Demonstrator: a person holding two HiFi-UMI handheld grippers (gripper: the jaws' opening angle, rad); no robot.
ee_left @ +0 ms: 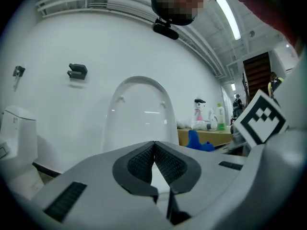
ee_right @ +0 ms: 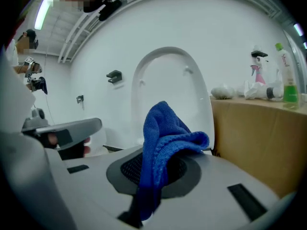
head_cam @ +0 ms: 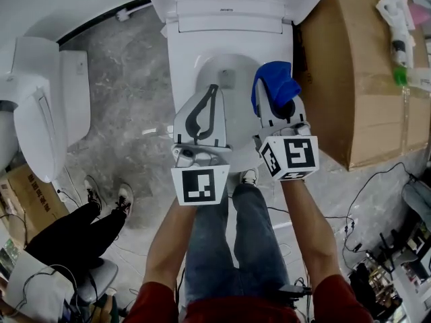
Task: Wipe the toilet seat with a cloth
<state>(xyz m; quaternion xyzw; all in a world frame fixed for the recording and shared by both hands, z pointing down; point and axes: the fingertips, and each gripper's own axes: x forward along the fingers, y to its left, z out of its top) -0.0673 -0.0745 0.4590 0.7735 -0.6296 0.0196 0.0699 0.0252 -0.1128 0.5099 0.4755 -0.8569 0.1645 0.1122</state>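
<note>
Right claw is clamped on the blue cloth. The cloth bunches over the tips, above the right side of the toilet seat; can't tell if it touches. Left claw is closed and empty, just left of the right one, over the near-left rim. Lid stands upright at the far end. Cardboard box crowds the toilet's right edge. To the left is bare floor, then a second toilet. My forearms are straight out, side by side, jaws pointing far.

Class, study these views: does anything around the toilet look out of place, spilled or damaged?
Nothing looks spilled or damaged. One oddity: a large cardboard box stands right beside the toilet, with cleaning bottles set on top like a shelf.
</note>
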